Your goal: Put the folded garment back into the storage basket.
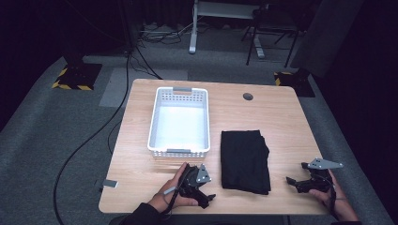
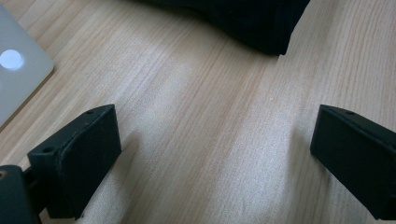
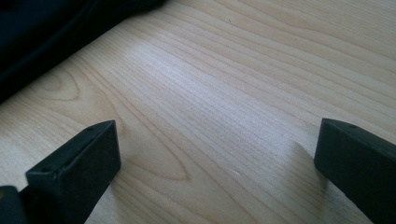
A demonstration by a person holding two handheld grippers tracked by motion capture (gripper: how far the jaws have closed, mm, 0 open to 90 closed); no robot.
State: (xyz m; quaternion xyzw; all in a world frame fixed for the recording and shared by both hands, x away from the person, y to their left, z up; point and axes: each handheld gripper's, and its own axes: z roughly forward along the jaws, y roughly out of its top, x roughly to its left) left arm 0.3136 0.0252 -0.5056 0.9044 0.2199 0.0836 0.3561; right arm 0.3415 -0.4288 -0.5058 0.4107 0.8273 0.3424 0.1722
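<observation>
- wooden table (image 1: 281, 122), pale with a clear grain, carries everything; a small dark round hole (image 1: 248, 96) sits near its far edge
- white basket (image 1: 156, 123) with slotted walls stands on the left half of the table, long side running away from the person, nothing seen inside it
- black cloth (image 1: 245, 160), folded into a rough rectangle, lies flat on the table just right of the basket and apart from it, between the two grippers; a corner of it shows at the top of the left gripper view (image 2: 252, 23) and its edge at the upper left of the right gripper view (image 3: 42, 37)
- left gripper (image 1: 206, 200), held in the left hand (image 1: 171, 194) at the near edge, sits just left of the cloth's near corner; its jaws stand wide apart with bare wood between them, gripping nothing
- right gripper (image 1: 292, 183), held in the right hand (image 1: 335, 199) near the right edge, points toward the cloth from a short way off; its jaws are likewise spread wide over bare wood, gripping nothing
- grey tab (image 1: 110, 183) lies at the table's near left corner
</observation>
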